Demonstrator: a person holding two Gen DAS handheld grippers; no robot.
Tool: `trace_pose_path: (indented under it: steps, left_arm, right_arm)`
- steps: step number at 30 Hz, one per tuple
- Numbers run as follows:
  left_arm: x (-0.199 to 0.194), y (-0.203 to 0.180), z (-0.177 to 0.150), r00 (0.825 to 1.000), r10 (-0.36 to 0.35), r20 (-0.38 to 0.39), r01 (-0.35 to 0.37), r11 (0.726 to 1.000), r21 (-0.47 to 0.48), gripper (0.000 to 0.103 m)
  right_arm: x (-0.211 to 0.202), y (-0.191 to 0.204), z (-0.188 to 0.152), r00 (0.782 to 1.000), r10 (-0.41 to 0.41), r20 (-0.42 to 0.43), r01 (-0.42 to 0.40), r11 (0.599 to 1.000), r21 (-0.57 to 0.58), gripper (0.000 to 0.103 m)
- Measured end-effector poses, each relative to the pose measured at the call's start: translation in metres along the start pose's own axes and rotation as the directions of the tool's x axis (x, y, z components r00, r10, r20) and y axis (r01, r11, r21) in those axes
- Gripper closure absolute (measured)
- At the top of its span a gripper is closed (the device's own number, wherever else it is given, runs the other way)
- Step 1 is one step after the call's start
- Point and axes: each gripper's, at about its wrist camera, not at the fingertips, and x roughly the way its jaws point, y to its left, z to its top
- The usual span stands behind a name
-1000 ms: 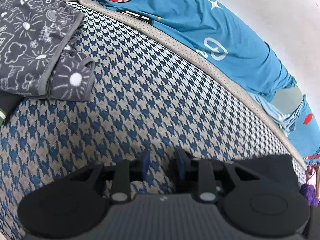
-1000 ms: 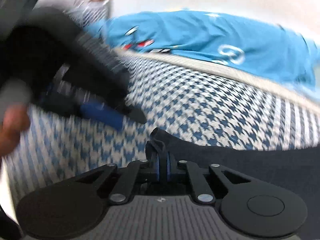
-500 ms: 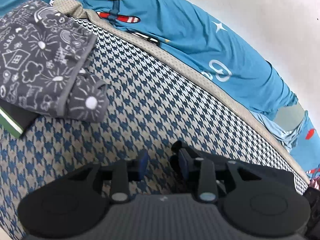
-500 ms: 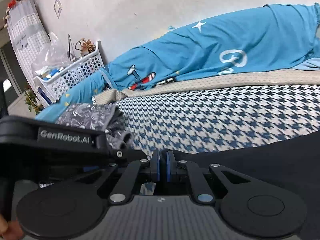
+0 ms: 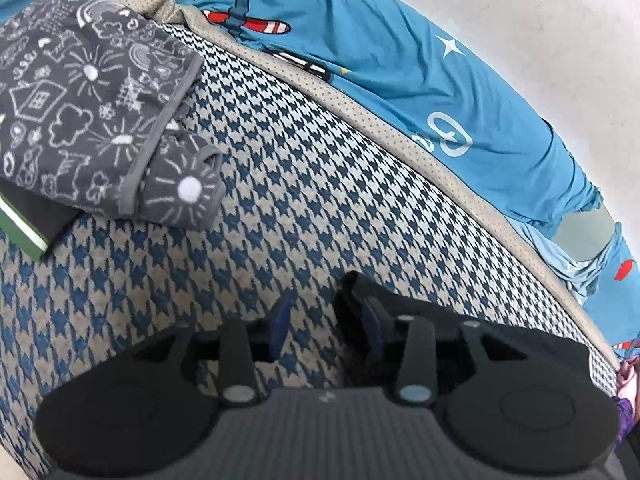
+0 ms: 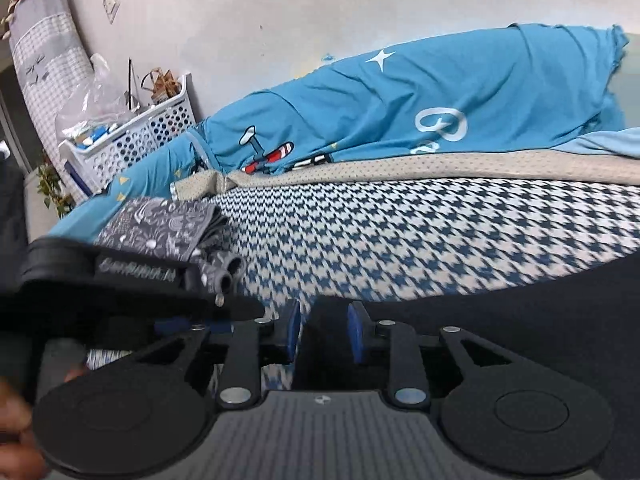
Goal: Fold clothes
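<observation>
- Both grippers have just been opening: a second ago the right gripper (image 6: 320, 334) pinched the edge of a dark navy garment (image 6: 520, 300) between nearly touching pads, and now a clear gap shows between those pads.
- Dark cloth sits in that gap, but the pads no longer press on it, so the right gripper stands open.
- The left gripper (image 5: 326, 330) has widened too. Its left pad hangs over bare bedcover, while the garment's corner (image 5: 360, 292) bunches against its right pad; whether that pad touches the cloth cannot be told. Nothing is squeezed between the pads.
- The navy garment lies flat on a blue-and-cream houndstooth bedcover (image 5: 280, 184). In the right wrist view it spreads from the gripper's jaws away to the right edge of the picture, so its long axis seems to run sideways across that view.
- Seen from the right wrist, the left gripper's black body crosses the lower left, close beside the right gripper; both sit at the same end of the garment.
- A folded grey garment printed with white doodles (image 5: 84, 108) rests farther up the bedcover to the left, well apart from the navy one.
- A bright blue quilt with aeroplanes and stars (image 5: 420, 60) lies bunched along the wall behind.
- Judging from this, the fold has been laid and released; the next grasp lies to the right, nearer the right hand.
</observation>
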Motion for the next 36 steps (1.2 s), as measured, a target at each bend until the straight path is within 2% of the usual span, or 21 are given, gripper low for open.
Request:
trace_pose_path:
  steps: [7,12,16,23,24,25,29,30,31,34,36]
  left_arm:
    - [0.004,-0.002,-0.007,0.999,-0.021,-0.039,0.021,1.0,0.013,0.063]
    - [0.005,-0.002,-0.009,0.999,-0.021,-0.046,0.022,1.0,0.007,0.063]
    - [0.005,-0.004,-0.009,0.999,-0.021,-0.045,0.021,1.0,0.014,0.063]
    - [0.008,-0.005,-0.01,0.999,-0.015,-0.046,0.016,1.0,0.023,0.063]
    - [0.008,-0.005,-0.01,0.999,-0.013,-0.046,0.014,1.0,0.023,0.063]
    - [0.008,-0.005,-0.01,0.999,-0.012,-0.045,0.013,1.0,0.023,0.063]
    - [0.007,-0.002,-0.009,0.999,-0.004,-0.04,0.005,1.0,0.025,0.063]
    - [0.007,-0.001,-0.008,0.999,-0.002,-0.038,0.003,1.0,0.025,0.063]
    - [0.006,0.0,-0.008,0.999,-0.002,-0.037,0.003,1.0,0.024,0.063]
    - [0.004,0.002,-0.007,1.0,0.001,-0.031,-0.001,1.0,0.02,0.063]
    - [0.004,0.004,-0.006,1.0,0.004,-0.029,-0.004,1.0,0.017,0.063]
  right_arm:
    - [-0.038,0.007,-0.028,0.999,-0.025,-0.042,0.022,0.997,-0.08,0.077]
    - [-0.056,0.021,-0.052,0.996,0.003,-0.091,-0.016,0.989,-0.147,0.077]
    - [-0.057,0.031,-0.07,0.99,0.02,-0.14,-0.048,0.98,-0.194,0.077]
    - [-0.048,0.041,-0.087,0.987,0.004,-0.162,-0.05,0.959,-0.278,0.078]
    - [-0.048,0.043,-0.089,0.987,0.005,-0.161,-0.052,0.957,-0.286,0.082]
    - [-0.047,0.046,-0.09,0.988,0.006,-0.156,-0.053,0.952,-0.301,0.094]
    - [-0.045,0.059,-0.096,0.991,-0.035,-0.127,-0.014,0.931,-0.365,0.1]
    - [-0.047,0.062,-0.097,0.992,-0.032,-0.123,-0.015,0.931,-0.364,0.1]
    - [-0.047,0.06,-0.094,0.992,-0.016,-0.128,-0.026,0.948,-0.317,0.1]
    - [-0.048,0.051,-0.082,0.988,0.058,-0.145,-0.076,0.99,-0.121,0.1]
    - [-0.049,0.057,-0.079,0.985,0.095,-0.141,-0.112,0.987,-0.119,0.1]
